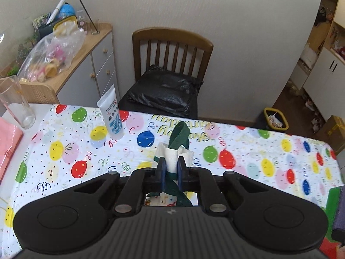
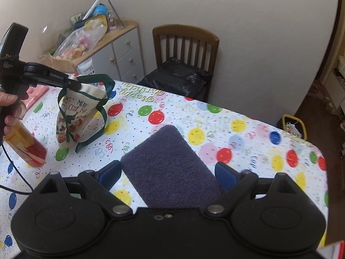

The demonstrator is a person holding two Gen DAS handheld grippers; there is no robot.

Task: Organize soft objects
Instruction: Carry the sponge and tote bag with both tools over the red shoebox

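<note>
The left gripper [image 1: 171, 168] is shut tight on the top of a small cream cloth bag with dark green ribbon handles [image 2: 75, 116]. The bag hangs in the air above the table, not touching it. Red words on the bag say "MERRY" and part of "CHRISTMAS", with little holiday pictures under them. The cloth is bunched up where the blue pads [image 1: 161, 168] pinch it, and one green loop [image 1: 180, 135] sticks up past them. A hand [image 2: 9, 105] holds the black handle of this gripper, and the handle has small white writing too blurry to read fully.

The right gripper [image 2: 168, 172] has its blue pads set wide apart. A fuzzy dark purple rectangle pad [image 2: 170, 168] lies between them. I cannot tell if the pads are pressing on its sides.

The table wears a shiny plastic cloth with colourful balloons [image 2: 237, 138] and gold words saying "Happy Birthday". On it stand a white squeeze tube with blue writing [image 1: 111, 116], a clear drinking glass [image 1: 17, 103], and a round red and yellow bottle lying on its side [image 2: 25, 146]. A pink folded cloth [image 1: 8, 144] sits at the left edge.

There is lots of bare tablecloth on the right side. Behind the far edge is a brown wooden chair [image 1: 172, 49] with a crinkly black plastic bag [image 1: 163, 90] on its seat.
</note>
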